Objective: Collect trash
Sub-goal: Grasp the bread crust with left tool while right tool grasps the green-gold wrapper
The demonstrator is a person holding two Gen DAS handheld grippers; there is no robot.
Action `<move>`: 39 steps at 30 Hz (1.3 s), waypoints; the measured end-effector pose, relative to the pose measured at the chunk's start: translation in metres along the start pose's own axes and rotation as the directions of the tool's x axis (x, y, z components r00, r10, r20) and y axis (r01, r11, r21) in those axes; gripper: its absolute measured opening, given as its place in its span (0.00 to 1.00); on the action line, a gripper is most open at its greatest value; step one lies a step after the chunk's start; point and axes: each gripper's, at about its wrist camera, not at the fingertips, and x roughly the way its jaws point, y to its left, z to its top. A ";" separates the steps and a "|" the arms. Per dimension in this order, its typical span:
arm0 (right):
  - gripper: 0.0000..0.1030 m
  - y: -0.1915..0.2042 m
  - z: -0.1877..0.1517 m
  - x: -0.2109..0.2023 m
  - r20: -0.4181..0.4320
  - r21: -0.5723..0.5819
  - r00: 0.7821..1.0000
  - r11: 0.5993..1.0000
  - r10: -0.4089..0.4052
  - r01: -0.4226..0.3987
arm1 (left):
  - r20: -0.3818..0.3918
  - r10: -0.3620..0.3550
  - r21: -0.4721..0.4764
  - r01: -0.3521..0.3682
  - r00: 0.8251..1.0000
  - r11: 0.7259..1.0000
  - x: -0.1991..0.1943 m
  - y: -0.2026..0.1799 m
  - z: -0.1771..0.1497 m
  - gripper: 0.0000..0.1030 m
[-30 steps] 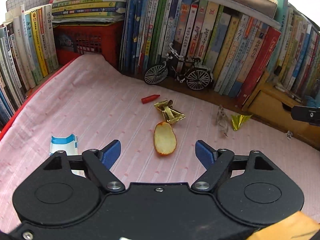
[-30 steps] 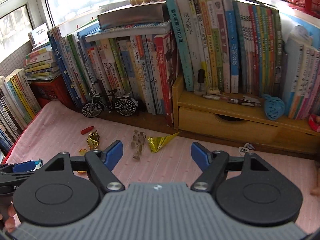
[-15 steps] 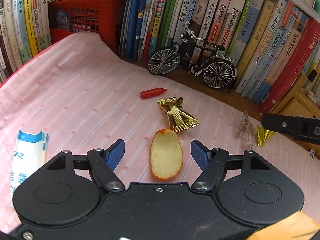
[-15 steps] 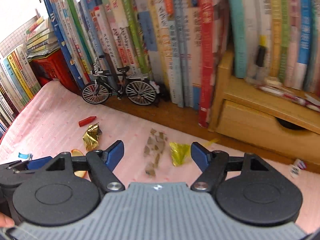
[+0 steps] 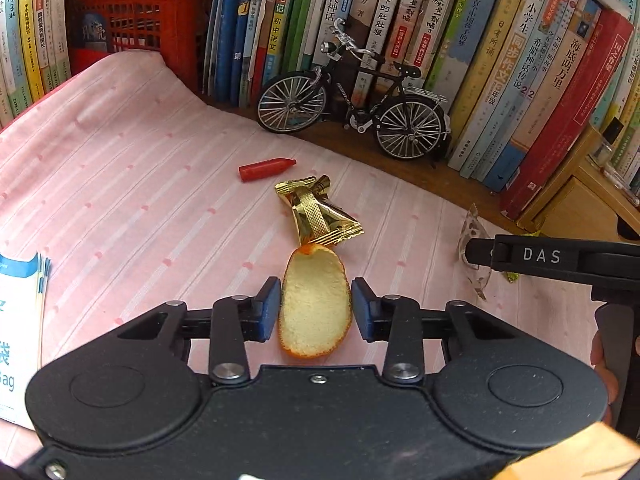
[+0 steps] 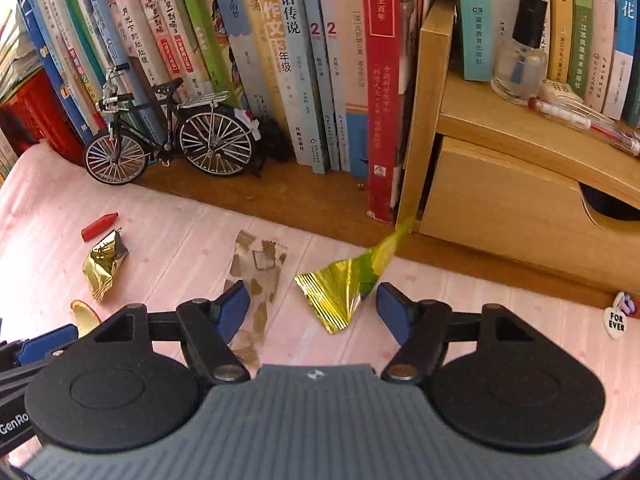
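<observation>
Orange peel point(image 5: 315, 307) on the pink-clothed tabletop point(image 5: 120, 184) now sits between the left gripper point(image 5: 315, 304)'s closing jaws, wider a second ago, while the lowered right gripper point(image 6: 312, 307) closes, still wide, around the gold-green wrapper point(image 6: 340, 288).

A pink striped cloth point(image 5: 120, 184) covers the worktop. At the back stand many books point(image 5: 500, 80) in a long row, some upright and some leaning. A small toy bicycle point(image 5: 352, 108) with shiny wheels stands on the brown wood just in front of the books. A red basket point(image 5: 132, 28) sits at the far left, behind the cloth. On the right is a wooden box with a drawer point(image 6: 504, 212). On top of it stand a little glass bottle with a black cap point(image 6: 520, 64) and a clear pen point(image 6: 580, 124) lying beside it. A small white heart point(image 6: 616, 320) with words on it lies on the cloth near the drawer.
</observation>
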 end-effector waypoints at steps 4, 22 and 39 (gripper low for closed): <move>0.54 -0.004 -0.002 -0.002 0.019 0.016 1.000 1.000 0.017 -0.017 | 0.004 -0.009 -0.015 0.009 1.000 1.000 -0.002 0.001 -0.001 0.34; 0.12 -0.026 -0.013 -0.032 0.023 0.088 0.994 0.990 0.109 -0.111 | 0.021 -0.013 -0.006 0.013 1.000 1.000 -0.041 -0.039 -0.029 0.33; 0.11 -0.026 -0.032 -0.080 0.017 0.107 0.988 0.982 0.154 -0.155 | 0.033 -0.003 -0.021 0.004 0.999 1.000 -0.085 -0.041 -0.051 0.33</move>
